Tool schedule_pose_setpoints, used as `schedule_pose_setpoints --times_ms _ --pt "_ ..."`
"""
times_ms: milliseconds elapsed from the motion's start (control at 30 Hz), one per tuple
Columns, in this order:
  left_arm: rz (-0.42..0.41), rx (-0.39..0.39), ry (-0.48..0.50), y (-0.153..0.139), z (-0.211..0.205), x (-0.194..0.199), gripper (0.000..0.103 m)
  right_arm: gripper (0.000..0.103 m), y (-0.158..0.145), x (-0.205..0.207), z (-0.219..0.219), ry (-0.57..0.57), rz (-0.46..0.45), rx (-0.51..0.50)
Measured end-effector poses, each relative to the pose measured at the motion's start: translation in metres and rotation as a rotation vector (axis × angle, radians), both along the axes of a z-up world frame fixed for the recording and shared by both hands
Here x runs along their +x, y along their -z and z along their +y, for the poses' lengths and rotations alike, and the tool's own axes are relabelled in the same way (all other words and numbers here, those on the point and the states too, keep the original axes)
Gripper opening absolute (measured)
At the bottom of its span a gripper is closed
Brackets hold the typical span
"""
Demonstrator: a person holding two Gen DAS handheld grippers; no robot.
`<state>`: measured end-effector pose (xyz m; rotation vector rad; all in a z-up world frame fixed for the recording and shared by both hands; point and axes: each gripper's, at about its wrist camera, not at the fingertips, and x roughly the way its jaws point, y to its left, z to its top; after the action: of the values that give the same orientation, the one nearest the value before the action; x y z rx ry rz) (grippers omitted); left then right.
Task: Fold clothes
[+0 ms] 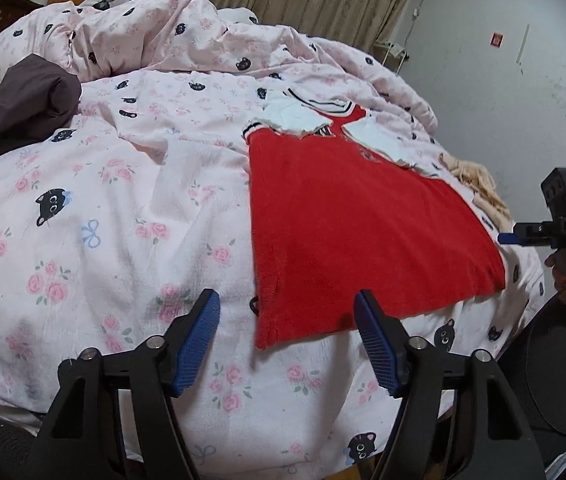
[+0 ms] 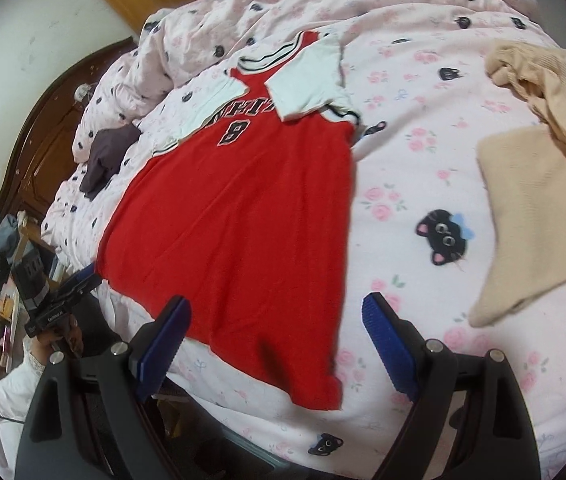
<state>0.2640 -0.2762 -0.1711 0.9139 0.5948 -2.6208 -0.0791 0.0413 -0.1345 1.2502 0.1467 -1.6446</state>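
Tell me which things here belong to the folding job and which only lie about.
Job:
red jersey, spread flat, sleeves folded in
left claw, open
right claw, open

Lying about:
beige garment
dark garment
pink duvet underneath

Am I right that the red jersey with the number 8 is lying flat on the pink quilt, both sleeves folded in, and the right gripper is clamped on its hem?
Not quite. The right gripper is open, above the hem of the red jersey without gripping it, as the right wrist view shows. The rest holds: number 8, flat on the pink quilt, white sleeves folded in.
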Motion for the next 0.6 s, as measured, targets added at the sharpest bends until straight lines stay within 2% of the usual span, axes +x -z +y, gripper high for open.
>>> schedule_pose_setpoints --times_ms 33,233,400,500,600 --pt "0.004 -0.009 -0.001 0.000 0.000 0.001 0.052 0.089 0.000 -0.001 0.002 0.007 -0.003 -0.004" --pt "0.014 -0.019 0.000 0.001 0.000 0.003 0.039 0.089 0.000 -0.002 0.001 0.026 -0.008 -0.001" --pt "-0.001 -0.050 0.002 0.001 0.006 0.002 0.036 0.089 0.003 0.001 -0.006 0.008 -0.006 0.022" --pt "-0.015 -0.049 0.004 0.004 0.007 0.001 0.025 0.089 0.005 0.002 -0.009 0.000 -0.006 0.029" --pt "-0.023 -0.042 0.006 0.006 0.007 0.001 0.024 0.089 0.006 0.002 -0.011 -0.004 -0.007 0.036"
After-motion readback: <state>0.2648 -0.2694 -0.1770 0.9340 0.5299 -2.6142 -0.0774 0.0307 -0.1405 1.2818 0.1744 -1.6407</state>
